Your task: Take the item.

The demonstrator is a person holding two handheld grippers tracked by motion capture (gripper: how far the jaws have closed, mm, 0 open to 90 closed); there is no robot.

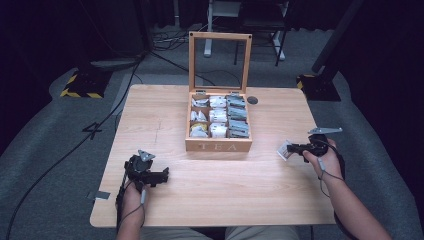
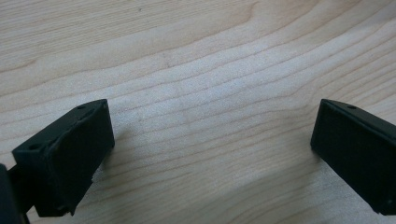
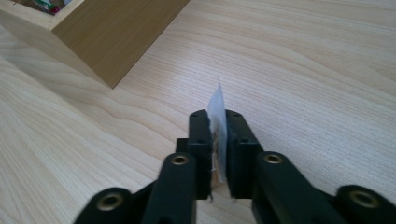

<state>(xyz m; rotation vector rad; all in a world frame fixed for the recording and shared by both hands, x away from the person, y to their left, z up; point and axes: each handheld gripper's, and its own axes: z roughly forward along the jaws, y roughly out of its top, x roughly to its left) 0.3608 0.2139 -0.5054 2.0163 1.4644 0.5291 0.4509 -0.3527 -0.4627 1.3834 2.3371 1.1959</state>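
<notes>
Wooden table (image 1: 210,200) — left claw (image 1: 162,176) gapes (empty) over open front; right claw (image 1: 290,148) pinches tea bag (image 1: 283,150) near edge.

left gripper (image 1: 159,176) jaws apart, right gripper (image 1: 291,148) clamped

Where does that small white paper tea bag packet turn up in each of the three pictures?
High view: small white paper packet at right, in the right claw.
Left gripper view: not in it.
Right gripper view: centre, edge-on between the jaws.
Shared landmark: wooden tea box.
</notes>
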